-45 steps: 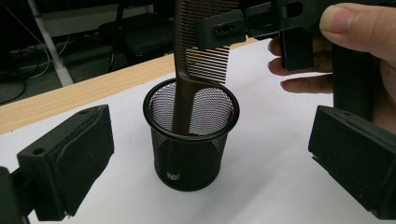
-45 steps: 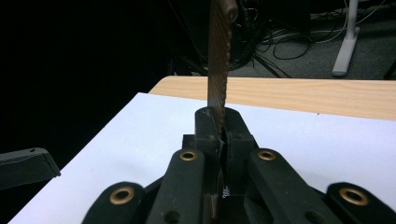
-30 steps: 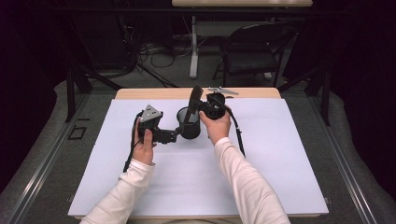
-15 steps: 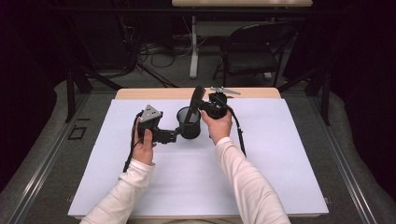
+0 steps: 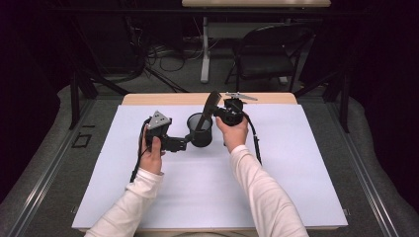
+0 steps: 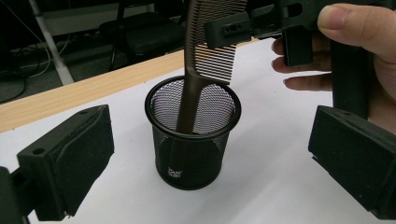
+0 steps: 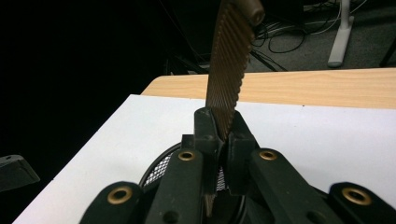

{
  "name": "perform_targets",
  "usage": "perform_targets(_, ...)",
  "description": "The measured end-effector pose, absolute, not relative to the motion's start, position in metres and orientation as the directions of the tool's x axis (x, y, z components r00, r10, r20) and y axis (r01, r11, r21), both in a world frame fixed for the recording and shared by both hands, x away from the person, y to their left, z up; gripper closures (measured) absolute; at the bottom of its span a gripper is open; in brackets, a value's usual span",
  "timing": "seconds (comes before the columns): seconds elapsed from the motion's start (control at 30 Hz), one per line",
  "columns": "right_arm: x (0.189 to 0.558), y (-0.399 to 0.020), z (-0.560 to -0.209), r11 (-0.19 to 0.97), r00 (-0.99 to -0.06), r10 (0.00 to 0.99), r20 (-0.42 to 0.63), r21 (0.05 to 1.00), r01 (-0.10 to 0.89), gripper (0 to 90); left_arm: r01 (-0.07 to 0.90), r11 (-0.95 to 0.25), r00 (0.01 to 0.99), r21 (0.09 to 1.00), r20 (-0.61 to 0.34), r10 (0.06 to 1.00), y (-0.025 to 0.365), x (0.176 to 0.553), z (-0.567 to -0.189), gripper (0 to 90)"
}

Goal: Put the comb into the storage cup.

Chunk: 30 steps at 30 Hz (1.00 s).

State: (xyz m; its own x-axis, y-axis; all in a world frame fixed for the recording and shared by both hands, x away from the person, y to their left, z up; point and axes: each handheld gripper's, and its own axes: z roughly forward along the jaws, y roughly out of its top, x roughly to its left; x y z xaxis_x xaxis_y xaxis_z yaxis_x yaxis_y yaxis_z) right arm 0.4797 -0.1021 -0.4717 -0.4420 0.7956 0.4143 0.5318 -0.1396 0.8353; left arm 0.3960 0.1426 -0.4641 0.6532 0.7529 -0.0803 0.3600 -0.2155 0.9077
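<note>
**Comb held in mesh cup, left claw standing open**

The right claw [image 7: 219, 140] is clamped on the toothed part of a brown comb [image 6: 196, 70]. Below that claw, the comb's handle reaches down into a black mesh cup [image 6: 191, 135], leaning slightly. The cup stands upright on the white surface [image 5: 197, 187]. The left claw [image 6: 205, 154] is released, its jaws spread wide, one on either side of the cup and clear of its wall. The cup sits directly ahead of the left claw.
</note>
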Motion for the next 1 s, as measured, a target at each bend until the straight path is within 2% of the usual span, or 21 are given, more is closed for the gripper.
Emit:
perform_targets(0.73, 0.484, -0.116, -0.481, -0.185, -0.408, 0.788, 0.461, 0.81, 0.556, 84.0, 0.362, -0.219, 0.654, 0.906, -0.079, 0.752, 0.142, 0.396, -0.466, 0.4)
perform_targets(1.0, 0.483, -0.116, -0.481, -0.193, -0.413, 0.779, 0.471, 0.807, 0.558, 73.6, 0.363, -0.219, 0.654, 0.906, -0.08, 0.752, 0.142, 0.396, -0.465, 0.4)
